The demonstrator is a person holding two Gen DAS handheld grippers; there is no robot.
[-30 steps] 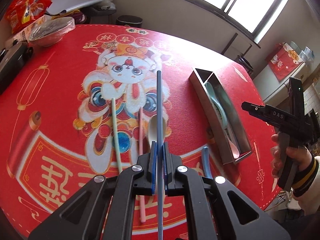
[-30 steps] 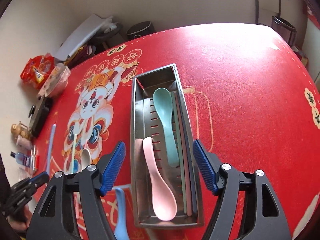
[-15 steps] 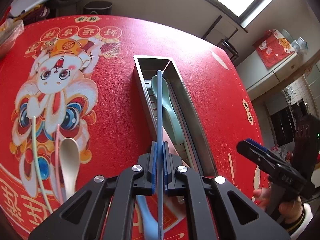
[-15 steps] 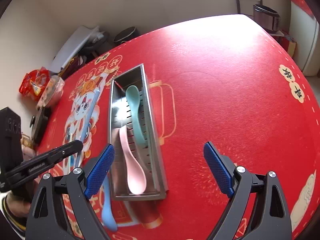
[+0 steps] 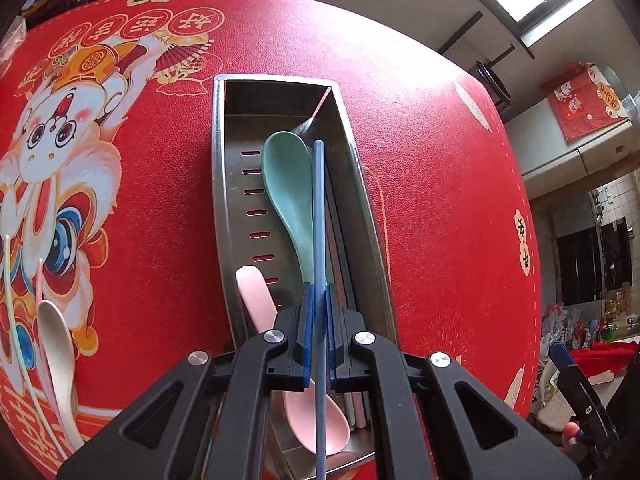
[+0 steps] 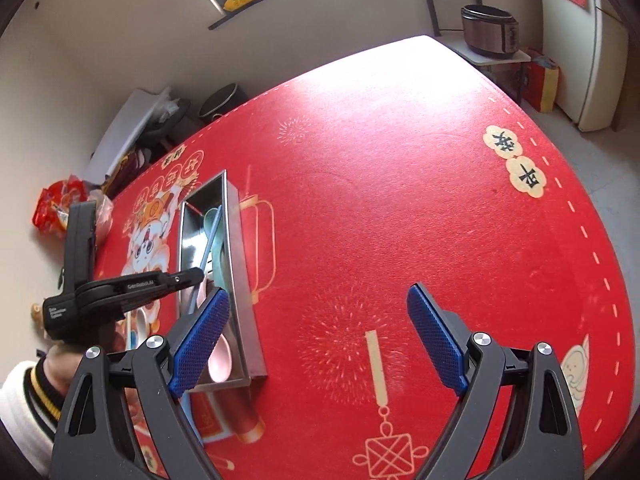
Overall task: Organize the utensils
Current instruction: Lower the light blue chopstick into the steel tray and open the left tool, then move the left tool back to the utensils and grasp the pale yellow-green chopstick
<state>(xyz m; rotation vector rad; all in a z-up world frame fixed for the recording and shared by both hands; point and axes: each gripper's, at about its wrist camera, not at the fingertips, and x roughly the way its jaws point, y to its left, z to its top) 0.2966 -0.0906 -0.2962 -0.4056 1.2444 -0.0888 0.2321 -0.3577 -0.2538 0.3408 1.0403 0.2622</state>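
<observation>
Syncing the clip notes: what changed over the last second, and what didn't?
The left gripper, shut on the blue chopstick throughout, carried it from over the cartoon print to above the metal tray, in line with it. The right gripper swung off the tray to the bare red tablecloth and spread wider, empty. The green spoon and pink spoon stayed in the tray; the white spoon stayed on the cloth.

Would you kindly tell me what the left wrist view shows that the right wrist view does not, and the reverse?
Only the left wrist view shows the cream spoon lying on the tablecloth beside thin chopsticks. Only the right wrist view shows the open right hand-held gripper over bare cloth, a rice cooker and a striped sleeve. Both show the metal tray holding the green spoon and pink spoon, and the left hand-held gripper shut on the blue chopstick.
</observation>
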